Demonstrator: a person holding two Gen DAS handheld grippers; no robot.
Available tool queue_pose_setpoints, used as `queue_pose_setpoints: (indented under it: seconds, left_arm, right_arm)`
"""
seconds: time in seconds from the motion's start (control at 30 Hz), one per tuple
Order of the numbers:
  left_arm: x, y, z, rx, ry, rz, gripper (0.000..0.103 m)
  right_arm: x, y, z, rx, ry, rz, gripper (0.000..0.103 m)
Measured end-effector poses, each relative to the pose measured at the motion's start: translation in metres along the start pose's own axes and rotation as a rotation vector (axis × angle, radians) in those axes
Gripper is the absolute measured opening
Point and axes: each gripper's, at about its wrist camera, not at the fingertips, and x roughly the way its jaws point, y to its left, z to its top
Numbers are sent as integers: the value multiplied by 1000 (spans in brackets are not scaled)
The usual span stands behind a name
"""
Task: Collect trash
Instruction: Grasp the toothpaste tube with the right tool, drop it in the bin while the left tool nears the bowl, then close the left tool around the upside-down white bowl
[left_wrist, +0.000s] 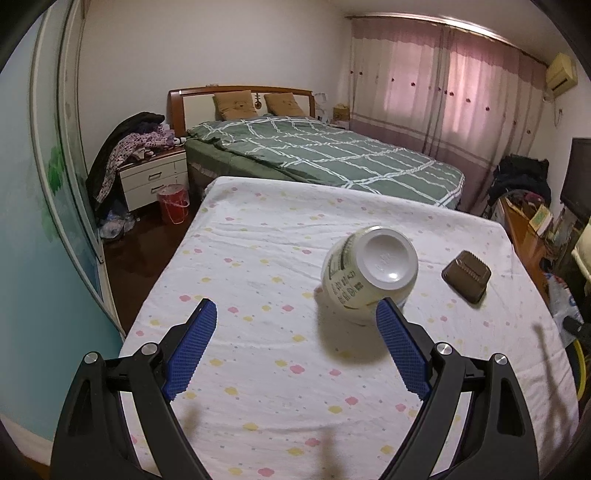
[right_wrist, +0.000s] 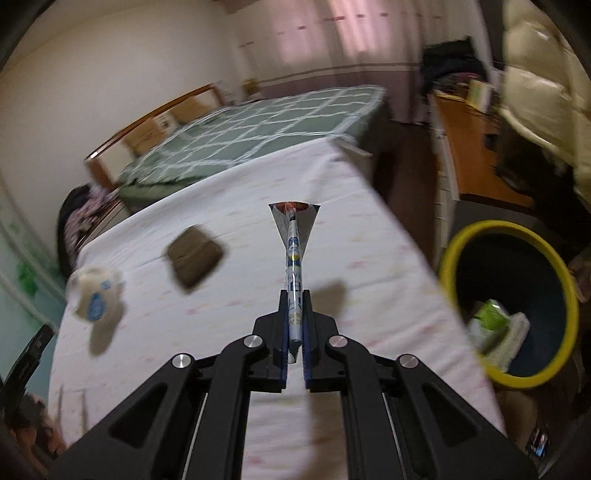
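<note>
From the left wrist camera, the left gripper (left_wrist: 296, 308) hangs over a table (left_wrist: 258, 369) covered in a soft white cloth with tiny pink and yellow flowers. Its two fingers are wide apart and hold nothing. The pads (left_wrist: 190, 349) are blue and bumpy, and the arms are smooth black plastic. A round white cup (left_wrist: 369, 275) lies on its side on the cloth, close to the right pad. Its smooth, flat bottom faces the camera, so its long side points away toward the bed (left_wrist: 325, 155). There is dark printing on its side. A little way to the right sits a small brown plastic tray (left_wrist: 467, 277), boxy with ridged edges. The bed has a green blanket with white lines.

From the right wrist camera, which is a bit blurry, the right gripper (right_wrist: 294, 295) is squeezed tight on a flat, shiny silver wrapper (right_wrist: 293, 243). The wrapper is long and thin, seen edge-on. It points straight ahead, away from the camera, and fans out into a triangle at its far end. It is held up above the table. To the right, beside the table edge and lower down, stands a round bin (right_wrist: 511, 302) with a yellow rim and dark inside. Green and white crumpled trash (right_wrist: 495, 325) lies in it.
</note>
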Motion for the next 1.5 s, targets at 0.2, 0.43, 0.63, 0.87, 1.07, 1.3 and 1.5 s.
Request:
queue_pose_setpoints:
  seconds: [0.2,0.43,0.63,0.87,1.07,1.3,1.5]
  left_arm:
    - [6,-14,-4,47,27,-8,87]
    - [5,-24,-3,64,65,-41,87]
    - [4,-30,6,67,93,-76,87]
    - [10,-41,15,97,106,-88,87]
    - [23,-54,19,132,127,-98,87]
    - [39,-65,28,151,135,-103,87]
    - [58,-69,39,153,143,-98,87]
  right_arm:
    - [-2,-53,4,99,-37,-119,6]
    - [-1,-100,4,185,-54,-222,6]
    - [1,-127,3,243,-59,-286,8]
    - [-2,-137,0,267,-85,-339,40]
    - [-1,-139,1,278,-78,-323,43]
    - [2,-147,2,289,-74,-300,45]
    - [4,-149,1,296,-69,-281,45]
